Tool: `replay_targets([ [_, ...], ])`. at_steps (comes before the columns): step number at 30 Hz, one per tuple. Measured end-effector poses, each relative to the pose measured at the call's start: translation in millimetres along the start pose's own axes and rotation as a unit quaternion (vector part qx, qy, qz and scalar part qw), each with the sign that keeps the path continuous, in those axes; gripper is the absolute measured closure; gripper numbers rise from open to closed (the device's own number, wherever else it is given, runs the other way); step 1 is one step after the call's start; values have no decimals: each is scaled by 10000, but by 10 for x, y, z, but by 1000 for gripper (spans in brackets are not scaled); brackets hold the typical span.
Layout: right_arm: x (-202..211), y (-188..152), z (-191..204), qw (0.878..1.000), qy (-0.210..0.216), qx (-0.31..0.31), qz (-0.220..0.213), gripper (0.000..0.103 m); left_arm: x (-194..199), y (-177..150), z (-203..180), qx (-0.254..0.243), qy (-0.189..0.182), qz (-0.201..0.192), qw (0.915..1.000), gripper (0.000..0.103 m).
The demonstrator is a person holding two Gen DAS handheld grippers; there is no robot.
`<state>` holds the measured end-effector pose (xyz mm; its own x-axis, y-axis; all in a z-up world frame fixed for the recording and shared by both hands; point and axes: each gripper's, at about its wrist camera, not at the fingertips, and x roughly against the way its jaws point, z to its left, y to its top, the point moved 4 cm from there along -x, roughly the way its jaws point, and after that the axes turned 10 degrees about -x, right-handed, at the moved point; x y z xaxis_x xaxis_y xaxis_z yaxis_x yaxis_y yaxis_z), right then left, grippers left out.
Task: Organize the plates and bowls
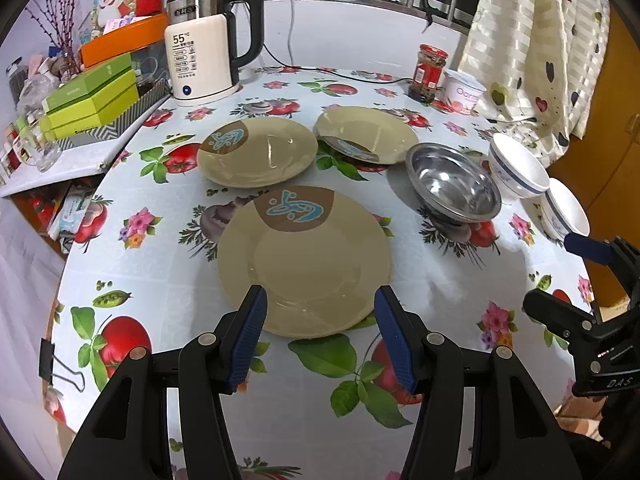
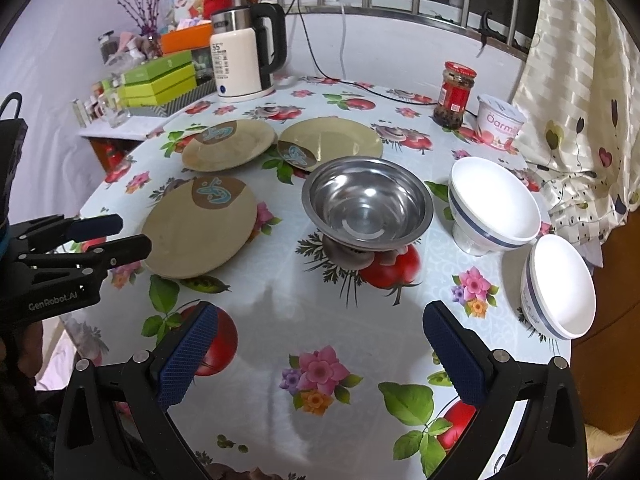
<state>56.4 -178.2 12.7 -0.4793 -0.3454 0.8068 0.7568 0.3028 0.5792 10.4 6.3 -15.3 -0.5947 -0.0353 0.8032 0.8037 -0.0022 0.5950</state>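
Note:
Three tan plates with a brown-and-blue mark lie on the flowered tablecloth: a near plate [image 1: 304, 260] [image 2: 200, 228], a far left plate [image 1: 258, 152] [image 2: 228, 145] and a far right plate [image 1: 366, 134] [image 2: 332, 140]. A steel bowl [image 1: 454, 182] [image 2: 368, 204] stands right of them. Beside it are two white bowls with a blue band, one [image 1: 518, 166] [image 2: 494, 206] farther and one [image 1: 564, 210] [image 2: 558, 286] nearer. My left gripper [image 1: 320, 308] is open, its fingers straddling the near plate's front edge. My right gripper [image 2: 320, 324] is open over bare cloth in front of the steel bowl.
An electric kettle [image 1: 208, 44] with its cord stands at the back, with green and orange boxes [image 1: 92, 96] to its left. A red-lidded jar [image 1: 428, 74] and a yoghurt tub [image 1: 464, 92] sit at the back right, near a curtain [image 1: 536, 40]. A binder clip [image 1: 48, 360] grips the table's left edge.

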Motion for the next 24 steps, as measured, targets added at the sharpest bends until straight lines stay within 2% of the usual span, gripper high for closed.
replay_targets([
  [13, -42, -11, 16, 9999, 106, 56, 113, 0, 37, 34, 8, -37, 147, -93, 9998, 47],
  [24, -9, 52, -17, 9999, 151, 37, -53, 0, 20, 58, -15, -68, 112, -93, 9999, 48],
])
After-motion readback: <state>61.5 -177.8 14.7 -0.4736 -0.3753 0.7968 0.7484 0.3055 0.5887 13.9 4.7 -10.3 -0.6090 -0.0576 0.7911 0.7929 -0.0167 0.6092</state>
